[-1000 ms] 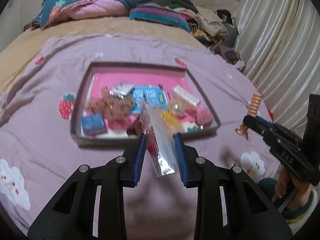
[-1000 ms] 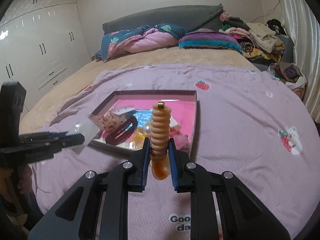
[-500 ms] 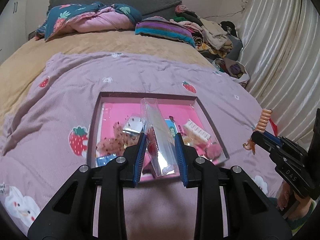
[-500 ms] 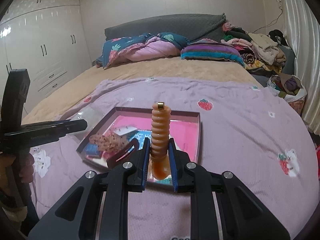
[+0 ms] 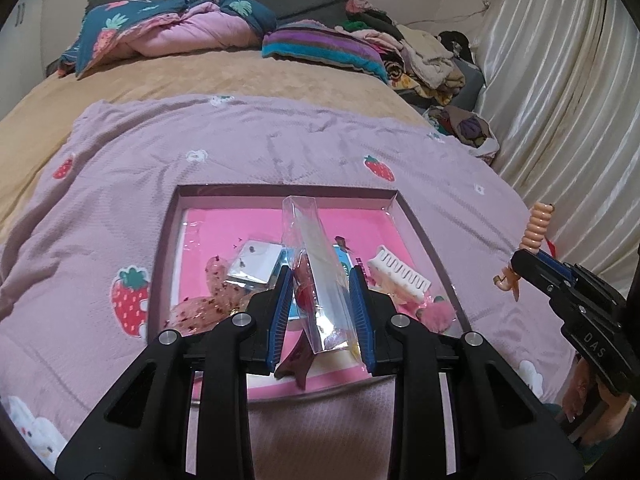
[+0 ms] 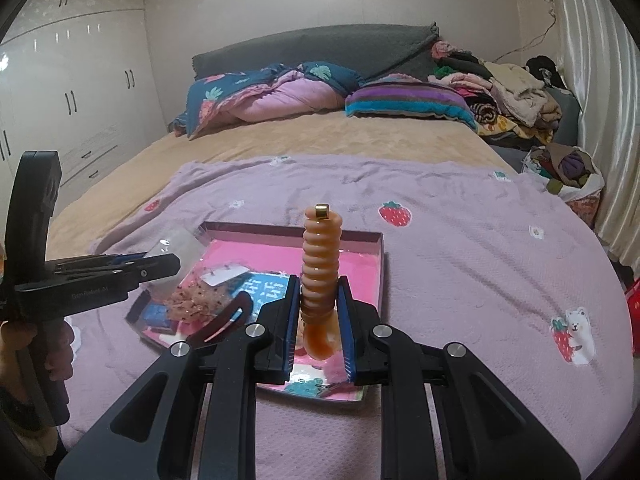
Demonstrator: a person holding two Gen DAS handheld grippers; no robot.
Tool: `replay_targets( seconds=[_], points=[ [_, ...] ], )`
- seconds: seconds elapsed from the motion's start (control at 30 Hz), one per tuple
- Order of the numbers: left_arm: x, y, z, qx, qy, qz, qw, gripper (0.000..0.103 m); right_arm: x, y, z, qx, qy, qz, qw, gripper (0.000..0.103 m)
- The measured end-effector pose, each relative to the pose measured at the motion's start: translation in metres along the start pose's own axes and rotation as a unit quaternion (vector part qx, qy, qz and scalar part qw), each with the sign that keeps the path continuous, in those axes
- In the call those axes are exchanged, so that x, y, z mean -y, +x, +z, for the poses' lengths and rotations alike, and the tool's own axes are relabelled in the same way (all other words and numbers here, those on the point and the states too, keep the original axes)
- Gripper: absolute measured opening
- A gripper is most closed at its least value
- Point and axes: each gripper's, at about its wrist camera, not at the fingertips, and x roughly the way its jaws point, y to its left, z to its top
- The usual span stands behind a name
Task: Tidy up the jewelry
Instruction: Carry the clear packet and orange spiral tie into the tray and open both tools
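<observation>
**A:** What is the left gripper carrying?

**B:** A clear plastic packet with something red inside. The blue-padded jaws are pinching it at its lower part, and it stands up tilted between them, over the near half of the shallow box with the pink floor.

**A:** And the right gripper?

**B:** Its jaws are clamped on an orange spiral hair tie, gripped near the lower end so the coil stands upright, with a small gold clasp on top. From the left wrist camera the same coil shows off to the right of the box, above the purple strawberry blanket.

**A:** Where does the box sit?

**B:** Flat on that blanket, on the bed. From the right wrist view the hair tie lines up over the box's near right part, though I cannot tell how high above it.

**A:** What lies in the box?

**B:** A white hair claw clip toward the right, a pink fluffy pom-pom just beside it at the near right corner, a silvery card left of centre, and a speckled translucent piece at the left. A dark hair clip lies near the front edge, seen from the right wrist.

**A:** Are the two grippers touching?

**B:** No, they are apart, the left over the box, the right beside it.
</observation>
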Motion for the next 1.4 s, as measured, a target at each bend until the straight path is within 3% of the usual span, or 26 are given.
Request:
replay_targets(
  seconds=[0.63, 1.23, 1.4],
  points=[
    [-0.017, 0.047, -0.011, -0.039, -0.009, 0.013, 0.9991, 0.021, -0.015, 0.054, -0.026, -0.056, -0.022, 0.002, 0.998, 0.018],
    [-0.032, 0.053, -0.016, -0.049, -0.022, 0.018, 0.9984, 0.021, -0.032, 0.081, -0.044, -0.1, -0.038, 0.009, 0.994, 0.018],
    [-0.031, 0.052, -0.017, -0.049, -0.022, 0.019, 0.9984, 0.021, -0.029, 0.075, -0.043, -0.095, -0.034, 0.01, 0.995, 0.033]
  ],
)
